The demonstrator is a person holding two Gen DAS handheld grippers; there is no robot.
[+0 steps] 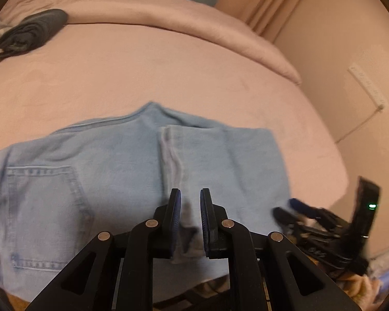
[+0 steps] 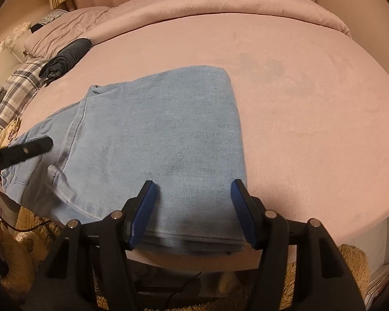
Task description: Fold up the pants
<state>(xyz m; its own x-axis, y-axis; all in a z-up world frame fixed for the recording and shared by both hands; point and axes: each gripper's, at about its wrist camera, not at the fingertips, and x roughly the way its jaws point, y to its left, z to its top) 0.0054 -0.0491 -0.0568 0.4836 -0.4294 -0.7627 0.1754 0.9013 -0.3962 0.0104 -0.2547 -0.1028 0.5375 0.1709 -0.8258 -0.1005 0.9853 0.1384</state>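
Clearly, the pants (image 2: 153,134) were seen lying flat on the pink bed (image 2: 298,103), light blue denim, already doubled over once. The long axis ran left-right across the near edge of the mattress: waist and back pocket (image 1: 41,215) at the left end, folded-over leg part at the right, w/ the leg hems (image 1: 171,155) resting roughly mid-length.

The left gripper (image 1: 190,202) was seen almost pressed together, a bunch of hem fabric pinched between its pads, at the near edge and about mid-length of the garment. It was angled steeply down toward the bed. The right gripper (image 2: 193,191) was held half spread over the near right corner, above the stacked fold edge; cloth was seen between the jaws, but the pads (image 2: 144,207) were not pressing on it, so nothing was gripped there. It was also tilted steeply down, approx. parallel to the other.

The next fold was judged to turn on that axis: the cloth probably had to be carried along it, right part toward the waist or the reverse. The left hand was judged nearer to the free hems, the right nearer to the fold line.

A dark rolled garment (image 2: 64,59) was noted well apart, far left near the pillow (image 2: 64,31); a plaid cloth (image 2: 15,90) lay beside it.
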